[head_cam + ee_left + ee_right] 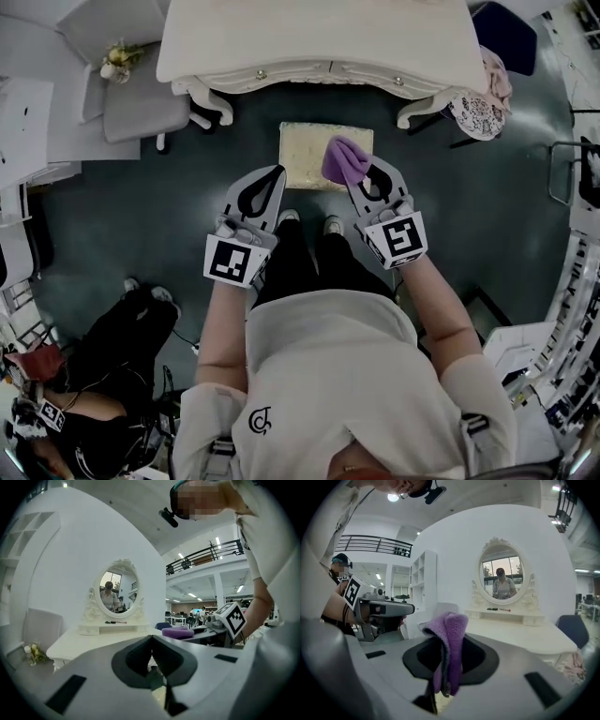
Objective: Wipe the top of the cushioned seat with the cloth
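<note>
the purple cloth (343, 159) is pinched in the right gripper (446, 641), whose jaws are closed on a bunched fold of it, with the loose ends poking up above them and hanging below. the left gripper (151, 641) has its jaws pressed together with nothing between them. it is held beside the other and takes no part in the work

in the head view the cushioned seat (305, 150) sits on the floor just in front of the person's feet, partly tucked under the white dressing table (319, 37). the cloth shows over the seat's right near corner. both gripper views look out level across the table top towards the oval mirror (502, 576), so the grippers seem to be held up at about table height and pointing forward, not down at the cushion. from that i judge the cloth to be in the air above the seat, not pressed on it

so the cloth is picked up and brought over the seat. the wiping seems not to have started. what is left is to lower the cloth onto the pale top and sweep it across the whole surface
</note>
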